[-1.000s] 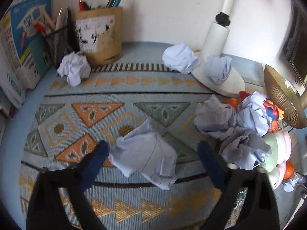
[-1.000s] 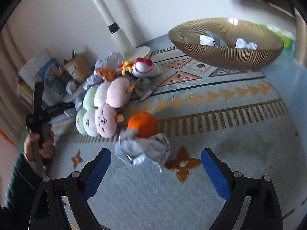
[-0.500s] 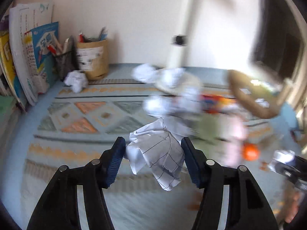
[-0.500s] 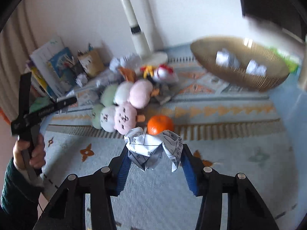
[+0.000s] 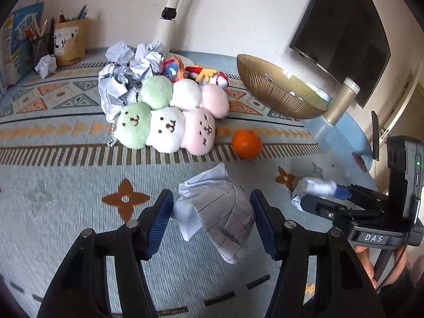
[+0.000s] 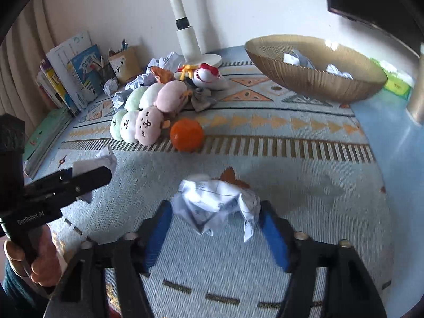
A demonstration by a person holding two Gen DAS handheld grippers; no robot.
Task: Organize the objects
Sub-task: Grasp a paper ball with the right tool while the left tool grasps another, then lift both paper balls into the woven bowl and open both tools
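Observation:
My left gripper (image 5: 212, 213) is shut on a crumpled sheet of squared paper (image 5: 220, 212), held above the patterned mat (image 5: 66, 190). In the right wrist view that paper (image 6: 104, 159) shows at the left gripper's black fingers (image 6: 87, 177). My right gripper (image 6: 216, 225) holds a second crumpled paper (image 6: 217, 204); its jaws are opening, and the paper still touches both blue pads. From the left wrist view the same paper (image 5: 315, 188) sits at the right gripper's tip. A gold ribbed bowl (image 6: 312, 79) stands far right with paper balls (image 6: 296, 58) inside.
Plush toys (image 5: 164, 122) and an orange (image 5: 246, 143) lie mid-mat. More crumpled papers (image 5: 124, 79) pile behind them by a white lamp base (image 6: 204, 58). A pen holder (image 5: 70, 42) and books (image 6: 76, 74) stand far left, a monitor (image 5: 344, 39) at right.
The left gripper closed on the squared paper, lifted it and swung right toward the right gripper. The right gripper closed on the paper beside the orange, drew it back, and its jaws have since widened.

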